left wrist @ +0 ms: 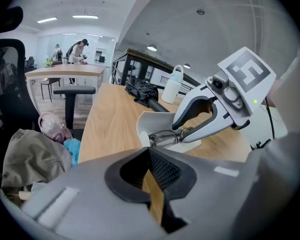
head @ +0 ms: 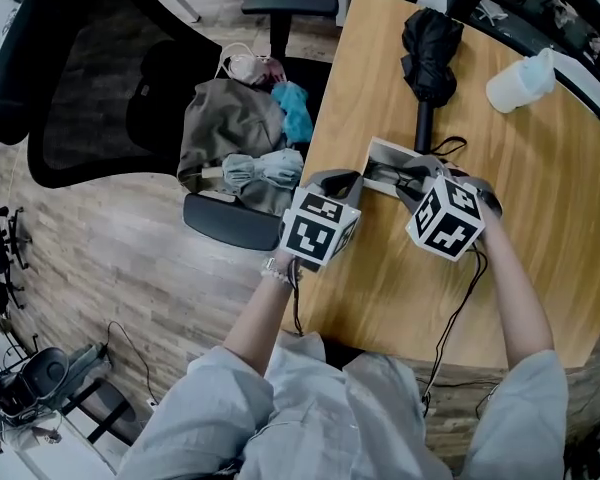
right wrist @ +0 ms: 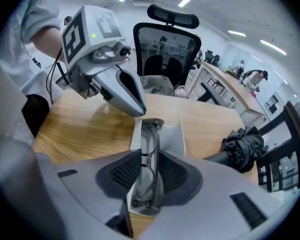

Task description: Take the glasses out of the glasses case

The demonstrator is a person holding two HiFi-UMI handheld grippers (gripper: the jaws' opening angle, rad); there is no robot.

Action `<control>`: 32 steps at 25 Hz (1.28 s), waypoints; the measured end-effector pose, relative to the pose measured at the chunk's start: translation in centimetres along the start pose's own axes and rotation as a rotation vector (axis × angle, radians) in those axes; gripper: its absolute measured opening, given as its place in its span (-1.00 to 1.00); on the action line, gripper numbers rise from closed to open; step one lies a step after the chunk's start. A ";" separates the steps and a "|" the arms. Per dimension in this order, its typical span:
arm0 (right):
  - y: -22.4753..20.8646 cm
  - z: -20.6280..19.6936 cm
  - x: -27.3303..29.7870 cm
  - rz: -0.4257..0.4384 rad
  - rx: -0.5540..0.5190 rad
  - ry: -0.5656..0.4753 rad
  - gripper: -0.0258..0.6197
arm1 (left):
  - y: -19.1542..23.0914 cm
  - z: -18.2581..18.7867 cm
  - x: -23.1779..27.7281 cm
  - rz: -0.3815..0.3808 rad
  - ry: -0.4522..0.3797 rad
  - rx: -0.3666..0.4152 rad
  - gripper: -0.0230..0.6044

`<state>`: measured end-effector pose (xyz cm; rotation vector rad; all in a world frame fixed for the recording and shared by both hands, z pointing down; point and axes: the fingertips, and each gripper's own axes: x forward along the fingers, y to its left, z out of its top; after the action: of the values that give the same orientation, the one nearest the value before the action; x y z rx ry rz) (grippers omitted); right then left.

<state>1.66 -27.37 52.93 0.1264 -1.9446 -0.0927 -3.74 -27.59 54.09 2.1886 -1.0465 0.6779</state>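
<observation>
Glasses (right wrist: 151,134): one pair, folded, standing on edge inside the open glasses case (right wrist: 182,134). Glasses case: one, white, lid laid back, resting on the wooden table (head: 380,288) near its left edge as the head view shows it.

Grippers: two, each with one marker cube, two cubes in all.

Right gripper (right wrist: 149,176): angled steeply down into the case. The glasses stand between its two ribbed pads (right wrist: 124,171), which lie close against either side of the frame. As far as its own view shows, it is pinching the glasses, which have not yet left the case.

Left gripper (left wrist: 150,171): jaws a narrow slit apart, with bare table wood showing through the gap and nothing between them. Its tips sit just beside the left end of the case. The right gripper view shows them at the case's edge, but contact cannot be confirmed.

Other items on the table, counted in the head view:
- One black folded umbrella (head: 430,43), beyond the case, with its handle end pointing toward it.
- One white jug (head: 520,80), well apart to the right.

Beside the table stands one black office chair (head: 80,78). Its seat carries one grey bag (head: 230,118) and some bundled cloth.
</observation>
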 end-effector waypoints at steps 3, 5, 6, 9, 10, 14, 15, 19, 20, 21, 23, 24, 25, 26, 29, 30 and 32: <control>-0.1 0.0 0.3 0.013 -0.012 0.029 -0.60 | 0.0 -0.4 0.1 -0.003 0.012 0.000 -0.91; -0.2 -0.1 0.5 0.015 -0.014 0.050 -0.60 | 0.1 -0.5 0.2 -0.006 0.015 -0.001 -0.91; -0.2 -0.1 0.6 0.020 -0.014 0.060 -0.60 | 0.1 -0.5 0.2 -0.008 0.016 -0.001 -0.91; 0.0 -0.1 0.8 0.055 -0.012 0.092 -0.64 | 0.1 -0.6 0.2 -0.011 0.015 -0.003 -0.91; 0.1 -0.1 0.8 0.069 -0.013 0.105 -0.65 | 0.1 -0.6 0.2 -0.011 0.015 -0.002 -0.91; 0.1 -0.2 1.2 0.117 -0.018 0.172 -0.67 | 0.0 -0.5 0.3 -0.013 0.015 0.001 -0.91; 0.0 -0.2 1.3 0.126 -0.015 0.189 -0.67 | 0.0 -0.6 0.3 -0.013 0.014 0.001 -0.91; -0.1 -0.1 1.6 0.158 -0.006 0.239 -0.67 | 0.0 -0.6 0.4 -0.010 0.011 0.003 -0.91; -0.1 -0.1 1.6 0.156 -0.007 0.236 -0.68 | 0.0 -0.6 0.4 -0.010 0.011 0.005 -0.91; -0.1 -0.1 1.6 0.151 -0.007 0.228 -0.68 | 0.0 -0.6 0.4 -0.009 0.010 0.006 -0.91; -0.1 -0.1 1.5 0.134 0.010 0.208 -0.70 | 0.0 -0.6 0.4 -0.007 0.010 0.007 -0.91; 0.0 -0.1 1.4 0.126 0.023 0.198 -0.71 | 0.0 -0.6 0.4 -0.006 0.010 0.008 -0.91; 0.1 -0.2 1.3 0.119 0.035 0.187 -0.74 | 0.0 -0.7 0.4 -0.006 0.011 0.008 -0.91; 0.2 -0.2 1.1 0.109 0.045 0.175 -0.75 | 0.0 -0.7 0.4 -0.006 0.011 0.007 -0.91; 0.3 -0.1 0.7 0.078 0.062 0.134 -0.79 | 0.0 -0.6 0.4 -0.004 0.011 0.006 -0.91; 0.3 -0.1 0.6 0.068 0.063 0.123 -0.79 | 0.0 -0.6 0.4 -0.004 0.011 0.006 -0.91; 0.4 0.0 0.5 0.051 0.063 0.107 -0.80 | 0.0 -0.6 0.4 -0.004 0.011 0.006 -0.91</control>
<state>1.51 -27.06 53.43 0.1211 -1.8429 0.0085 -3.61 -27.33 54.78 2.1886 -1.0357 0.6915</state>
